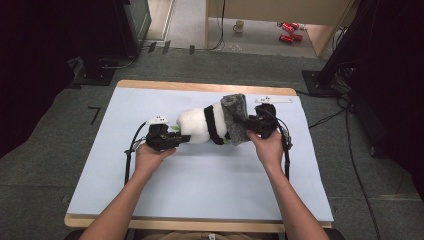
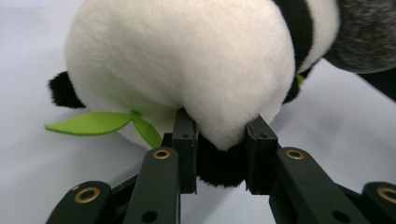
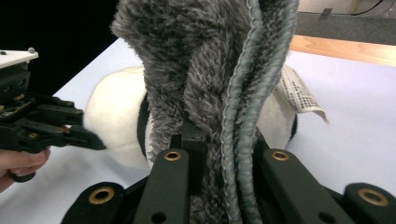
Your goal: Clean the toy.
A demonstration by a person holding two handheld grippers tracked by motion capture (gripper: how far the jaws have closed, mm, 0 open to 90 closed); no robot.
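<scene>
Panda toy (image 1: 197, 125) lies mid-table (image 1: 200, 175). Left gripper (image 2: 220, 147) pinches plush at the panda's rear end; right gripper (image 3: 219, 140) clamps the grey furry hat (image 1: 235, 117) over its head. Risk: plush slipping from either shallow grip, hat pulling askew.

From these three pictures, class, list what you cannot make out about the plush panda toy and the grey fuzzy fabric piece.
- Plush panda toy: its head, high view, covered by the grey fuzzy fabric piece.
- White printed tag: its text, right gripper view, too small.
- Right gripper: its jaw tips, right gripper view, buried in the fabric.
- Mug on the floor: details, high view, too small.
</scene>
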